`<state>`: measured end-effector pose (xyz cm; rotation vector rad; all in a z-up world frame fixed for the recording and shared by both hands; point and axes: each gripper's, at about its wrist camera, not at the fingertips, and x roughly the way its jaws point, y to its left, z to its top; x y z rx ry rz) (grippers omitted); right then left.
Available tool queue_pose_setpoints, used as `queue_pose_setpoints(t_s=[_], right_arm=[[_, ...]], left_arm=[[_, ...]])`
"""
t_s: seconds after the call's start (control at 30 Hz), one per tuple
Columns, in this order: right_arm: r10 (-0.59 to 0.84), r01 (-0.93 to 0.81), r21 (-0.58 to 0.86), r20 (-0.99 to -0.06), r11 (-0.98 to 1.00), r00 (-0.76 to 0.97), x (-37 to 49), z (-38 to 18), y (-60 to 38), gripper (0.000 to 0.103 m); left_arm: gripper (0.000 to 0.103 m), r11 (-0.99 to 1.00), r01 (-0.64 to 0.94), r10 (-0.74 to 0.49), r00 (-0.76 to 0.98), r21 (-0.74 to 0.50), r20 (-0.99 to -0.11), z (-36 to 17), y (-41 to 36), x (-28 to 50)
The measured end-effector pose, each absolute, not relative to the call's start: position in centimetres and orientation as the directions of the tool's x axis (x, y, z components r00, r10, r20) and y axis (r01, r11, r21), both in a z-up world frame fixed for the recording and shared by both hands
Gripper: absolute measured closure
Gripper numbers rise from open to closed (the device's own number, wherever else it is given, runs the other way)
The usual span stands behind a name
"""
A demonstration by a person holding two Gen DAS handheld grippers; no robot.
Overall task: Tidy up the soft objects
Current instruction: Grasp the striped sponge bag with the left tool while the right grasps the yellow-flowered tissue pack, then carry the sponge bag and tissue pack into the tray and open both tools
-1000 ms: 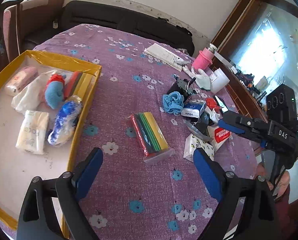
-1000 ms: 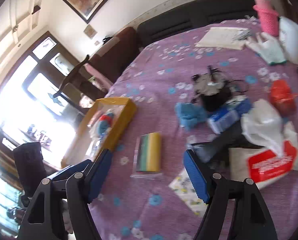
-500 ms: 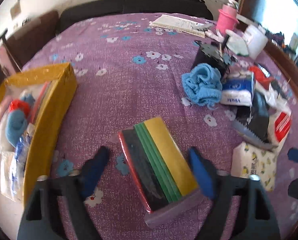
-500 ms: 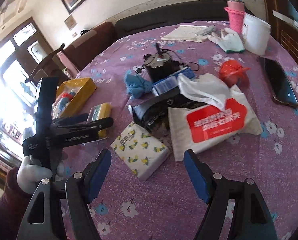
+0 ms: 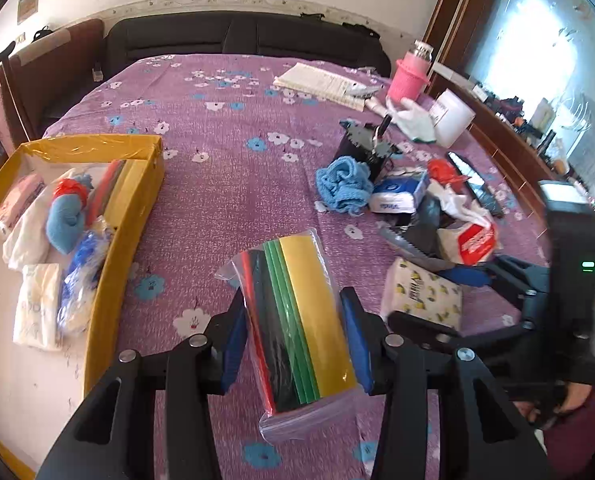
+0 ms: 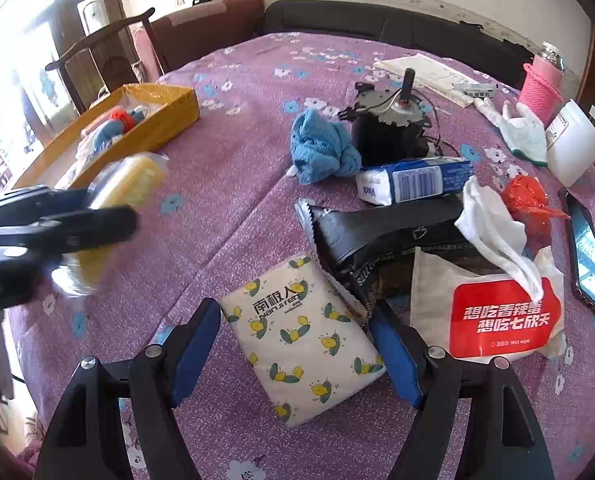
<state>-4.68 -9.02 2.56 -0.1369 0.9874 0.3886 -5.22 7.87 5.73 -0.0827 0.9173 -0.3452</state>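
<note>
Left gripper [image 5: 293, 344] was pinched on the bag of coloured cloths [image 5: 297, 320], blue pads pressed to both long sides; the bag appeared raised a little off the table [image 5: 225, 128], though contact at its near end could not be ruled out. Right gripper [image 6: 297, 344] stood spread, its pads on either side of the lemon-print tissue pack [image 6: 301, 340] and not pressing it; the pack lay flat on the table. As to progress, the yellow box [image 5: 109, 232] at the left edge already held several soft items: a pink pack [image 5: 15, 200], a white cloth [image 5: 21, 236], a blue toy with red trim [image 5: 67, 216], a blue-printed bag [image 5: 83, 264], a white tissue pack [image 5: 37, 308] and a second set of coloured cloths [image 5: 115, 192] along the inner wall. The task was judged partly done, perhaps around half. Outstanding on the table were the bag in the left gripper, the lemon-print pack, the blue knitted cloth [image 6: 321, 148], the blue-and-white tissue pack [image 6: 413, 180], the red-labelled wet wipes [image 6: 497, 312] with a white cloth [image 6: 493, 224] draped over them, and a glove [image 6: 525, 132] near the far side. Hard items mixed among them, namely the motor [image 6: 389, 128], the phone [image 6: 585, 260] and the black pouch [image 6: 377, 236], were judged outside the task. Next in order, by appearance, was delivery of the held bag to the box, which sat well apart to the left with room left in it.
</note>
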Motion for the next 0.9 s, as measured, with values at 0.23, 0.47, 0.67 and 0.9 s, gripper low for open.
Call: queue_pose_setpoints(t_s=[0.23,0.47,0.67,0.9], right_arm=[[0.292,-0.372,0.111,-0.829,0.922,0.476,-6.5,3.3,-9.2,0.042],[0.401,-0.402,0.207,-0.773,0.892,0.492,-9.0,6.9,-8.7,0.042],[0.471,-0.471,0.241,-0.748,0.849,0.467,-9.1,8.9,-4.3,0.042],[0.522,-0.532,0.26,-0.737,0.806,0.43,-7.8,9.9,2.2,0.042]], left_arm=[[0.06,0.93,0.226,-0.368,0.6,-0.291,-0.71,8.5,12.8,-8.4],[0.059,0.972,0.031,-0.19,0.683,-0.232,-0.705,10.5,22.3,-9.9],[0.059,0.976,-0.115,-0.061,0.674,-0.186,-0.736,10.1,29.0,-8.4],[0.059,0.973,-0.171,-0.015,0.623,-0.155,-0.782,7.8,32.1,-4.3]])
